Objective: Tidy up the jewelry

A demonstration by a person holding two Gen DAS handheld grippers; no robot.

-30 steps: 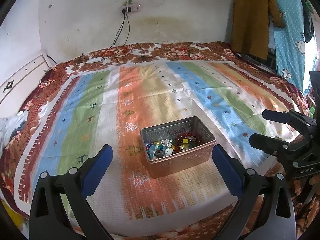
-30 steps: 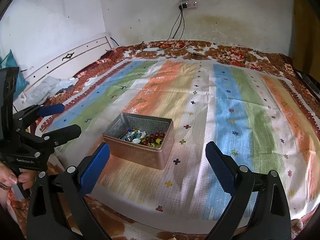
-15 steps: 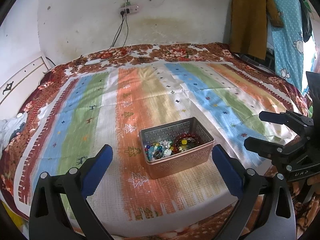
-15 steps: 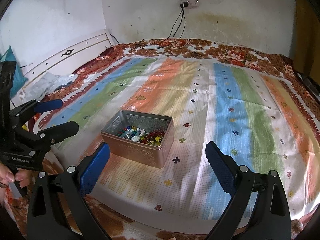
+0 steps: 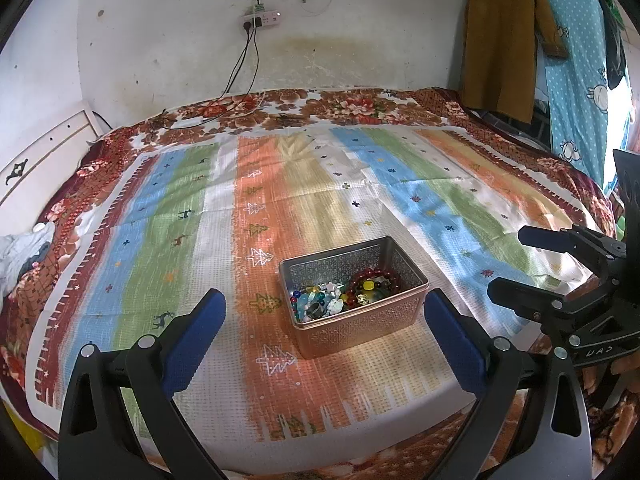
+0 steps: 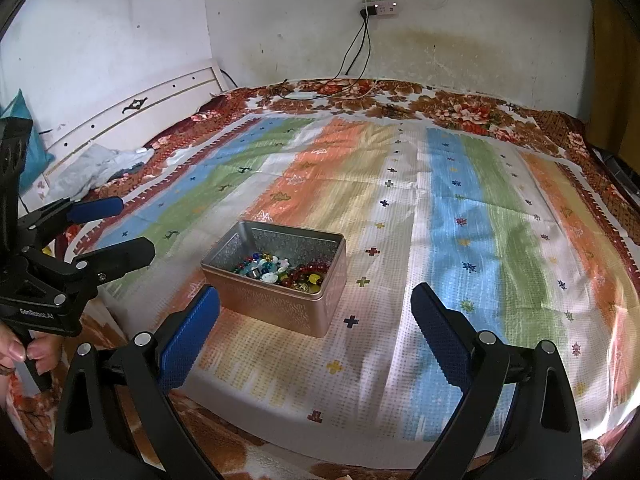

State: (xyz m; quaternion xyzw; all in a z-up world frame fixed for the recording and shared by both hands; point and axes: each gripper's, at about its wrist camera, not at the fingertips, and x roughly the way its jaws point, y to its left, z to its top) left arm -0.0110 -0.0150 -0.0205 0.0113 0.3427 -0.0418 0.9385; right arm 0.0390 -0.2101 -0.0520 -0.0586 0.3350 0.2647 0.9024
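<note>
Jewelry tin (image 5: 362, 312) on striped blanket (image 5: 224, 216), ahead between wide-open jaws of both grippers, untouched

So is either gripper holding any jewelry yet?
No, the left gripper and right gripper are both open and empty; the beads lie in the tin.

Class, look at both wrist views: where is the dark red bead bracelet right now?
The red bead bracelet lies inside the open metal tin on the striped bedspread, at the tin's right end in both views, beside the mixed coloured beads.

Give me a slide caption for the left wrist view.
Open left gripper faces a tin of beaded jewelry on a striped bedspread.
</note>
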